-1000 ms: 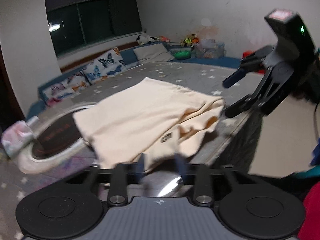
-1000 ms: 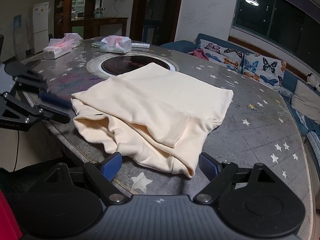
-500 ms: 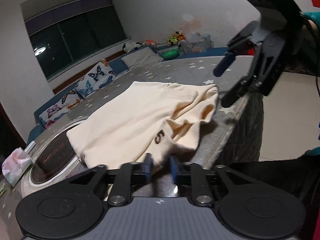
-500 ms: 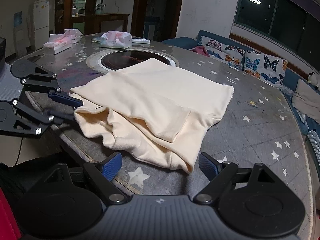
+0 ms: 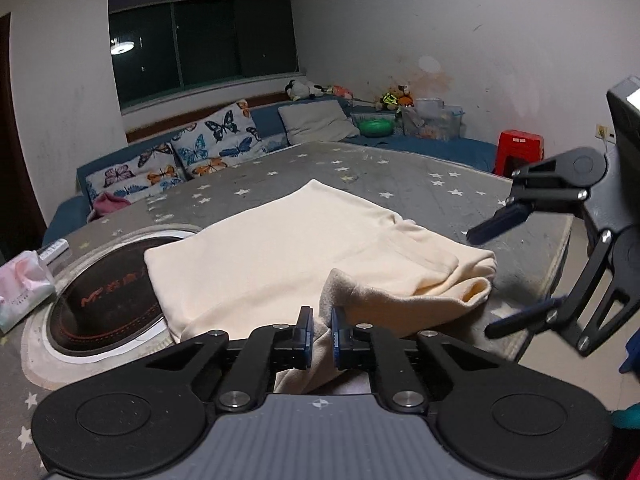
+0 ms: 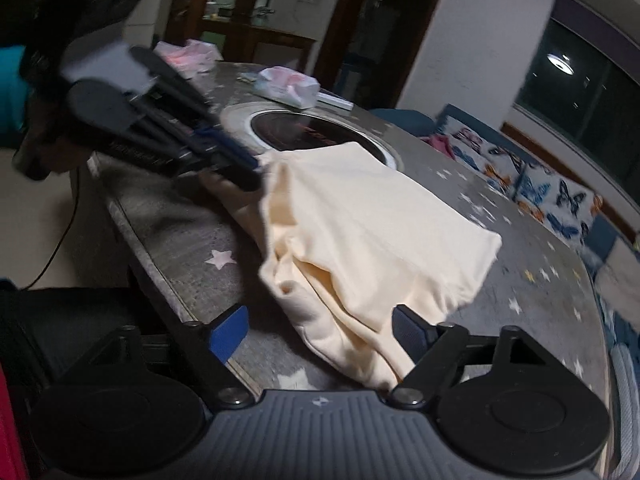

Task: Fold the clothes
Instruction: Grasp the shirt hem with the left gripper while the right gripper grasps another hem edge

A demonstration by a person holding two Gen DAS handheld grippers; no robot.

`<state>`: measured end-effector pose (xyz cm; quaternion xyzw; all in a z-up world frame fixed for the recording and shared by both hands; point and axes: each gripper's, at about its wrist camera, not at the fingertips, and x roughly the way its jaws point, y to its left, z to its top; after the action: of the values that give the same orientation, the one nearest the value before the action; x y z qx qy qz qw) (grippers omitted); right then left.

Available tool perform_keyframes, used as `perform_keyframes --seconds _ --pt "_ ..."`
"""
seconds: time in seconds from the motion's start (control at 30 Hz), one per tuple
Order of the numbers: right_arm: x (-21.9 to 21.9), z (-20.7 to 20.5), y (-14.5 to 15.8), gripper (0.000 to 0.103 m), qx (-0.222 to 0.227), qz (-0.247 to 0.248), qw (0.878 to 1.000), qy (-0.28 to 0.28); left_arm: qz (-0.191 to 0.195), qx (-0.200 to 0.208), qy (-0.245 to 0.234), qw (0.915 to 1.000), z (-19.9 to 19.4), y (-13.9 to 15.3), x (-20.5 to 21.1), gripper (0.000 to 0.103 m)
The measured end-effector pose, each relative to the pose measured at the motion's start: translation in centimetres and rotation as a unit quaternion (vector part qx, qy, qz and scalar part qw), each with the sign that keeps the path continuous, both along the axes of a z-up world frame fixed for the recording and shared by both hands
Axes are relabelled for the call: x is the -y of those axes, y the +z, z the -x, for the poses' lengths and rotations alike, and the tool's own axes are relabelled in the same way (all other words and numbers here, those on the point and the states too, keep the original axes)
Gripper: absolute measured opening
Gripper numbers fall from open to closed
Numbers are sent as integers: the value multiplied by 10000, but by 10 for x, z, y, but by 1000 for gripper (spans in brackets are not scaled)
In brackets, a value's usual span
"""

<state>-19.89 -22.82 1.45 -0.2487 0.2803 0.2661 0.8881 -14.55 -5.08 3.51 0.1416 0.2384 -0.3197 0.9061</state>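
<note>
Near the front edge of the table, seen from the left wrist, the left gripper has its jaws pinched shut on a raised fold of the cream garment, which lies partly folded beside the round hotplate. The right gripper hovers off the table's right corner.

From the right wrist, the right gripper has its jaws closing, wide apart either side of the garment's nearest corner, not yet pressing it. The left gripper lifts the far corner. The cloth looks light, soft and floppy; hems and corners are probably the best holds.
</note>
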Motion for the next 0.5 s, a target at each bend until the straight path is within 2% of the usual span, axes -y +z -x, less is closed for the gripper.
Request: perform_keyframes --seconds 0.07,0.23,0.4,0.43,0.47,0.5 --pt "-2 -7 -2 66 -34 5 10000 40 10 -55 -8 10000 -5 0 0 10" --pt "-4 -24 -7 51 -141 -10 9999 95 96 -218 -30 9997 -10 -3 -4 10" --pt "-5 -33 -10 23 -270 23 9994 211 82 -223 -95 9997 -1 -4 -13 15" --pt "-5 -35 -10 23 -293 -3 9994 202 50 -182 -123 9997 3 -4 -15 16" --pt "-4 -36 -9 21 -315 -29 9993 193 10 -138 -149 9998 6 -5 -17 20" --pt "-3 -37 -8 18 -338 -68 9992 181 -65 -82 -170 9998 10 -6 -18 33"
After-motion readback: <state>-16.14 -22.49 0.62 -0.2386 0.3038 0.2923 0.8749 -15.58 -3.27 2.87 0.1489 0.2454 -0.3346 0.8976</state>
